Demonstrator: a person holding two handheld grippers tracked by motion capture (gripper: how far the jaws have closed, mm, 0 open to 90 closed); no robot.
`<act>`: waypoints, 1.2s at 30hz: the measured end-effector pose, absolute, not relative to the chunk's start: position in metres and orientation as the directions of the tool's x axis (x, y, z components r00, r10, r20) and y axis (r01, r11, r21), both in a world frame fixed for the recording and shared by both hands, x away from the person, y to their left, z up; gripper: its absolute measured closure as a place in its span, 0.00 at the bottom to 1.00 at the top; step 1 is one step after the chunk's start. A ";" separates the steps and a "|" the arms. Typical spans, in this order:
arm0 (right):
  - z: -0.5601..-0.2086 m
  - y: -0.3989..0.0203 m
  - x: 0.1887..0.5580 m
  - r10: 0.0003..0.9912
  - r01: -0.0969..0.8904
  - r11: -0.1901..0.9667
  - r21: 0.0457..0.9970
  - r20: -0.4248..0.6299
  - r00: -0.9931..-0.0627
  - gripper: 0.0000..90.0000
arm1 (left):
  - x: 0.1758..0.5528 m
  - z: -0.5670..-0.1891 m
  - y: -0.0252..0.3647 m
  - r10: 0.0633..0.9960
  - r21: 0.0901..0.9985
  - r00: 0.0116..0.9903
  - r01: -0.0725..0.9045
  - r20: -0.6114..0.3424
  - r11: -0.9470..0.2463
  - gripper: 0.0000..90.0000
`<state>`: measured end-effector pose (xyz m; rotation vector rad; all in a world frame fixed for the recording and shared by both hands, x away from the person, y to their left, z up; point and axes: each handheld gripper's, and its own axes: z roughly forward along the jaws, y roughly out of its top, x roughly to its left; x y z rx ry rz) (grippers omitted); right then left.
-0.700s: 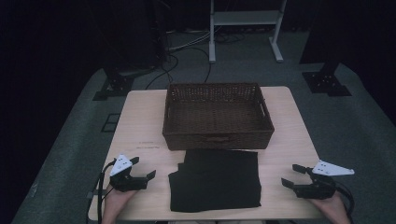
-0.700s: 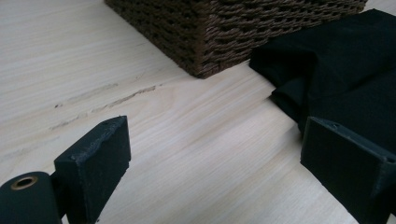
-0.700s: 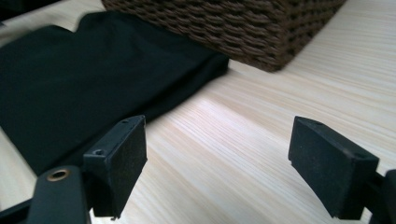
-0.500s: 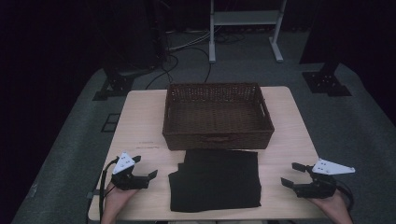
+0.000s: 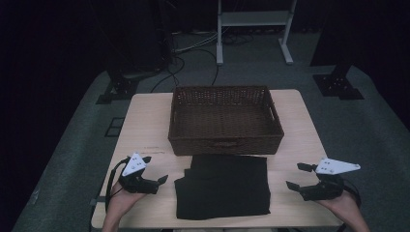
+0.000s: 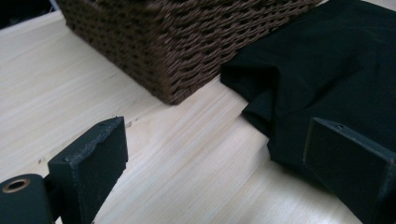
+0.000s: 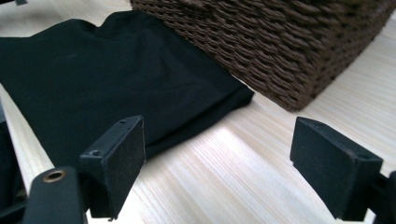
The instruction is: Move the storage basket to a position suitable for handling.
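Your left tool (image 5: pixel 155 170) and right tool (image 5: pixel 296 176): jaws apart, nothing between them. Folded black cloth (image 5: pixel 223 186) flat on bench (image 5: pixel 145 125), between both tools, near each. Wicker basket (image 5: pixel 225 119) just beyond cloth.

A folded cloth (image 5: pixel 222 186) lay on the table (image 5: pixel 145 121), between the fingers of the two grippers. The left gripper (image 5: pixel 153 170) sat just beside one edge, the right gripper (image 5: pixel 295 176) near the other. Past the fingertips, a basket (image 5: pixel 225 121) stood behind the cloth, touching it.
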<state>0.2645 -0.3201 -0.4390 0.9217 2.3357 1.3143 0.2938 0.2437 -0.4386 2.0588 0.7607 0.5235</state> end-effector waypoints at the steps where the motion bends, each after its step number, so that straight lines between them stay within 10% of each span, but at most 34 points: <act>1: -0.437 -0.318 0.265 0.656 0.377 0.383 0.843 0.039 -0.753 0.19 | 0.294 -0.436 0.242 0.674 0.834 0.734 0.315 0.089 -0.453 0.06; 36: -0.401 -0.244 0.282 0.434 0.270 0.611 0.744 -0.030 -0.900 0.19 | 0.297 -0.404 0.160 0.413 0.736 0.900 0.187 0.136 -0.650 0.04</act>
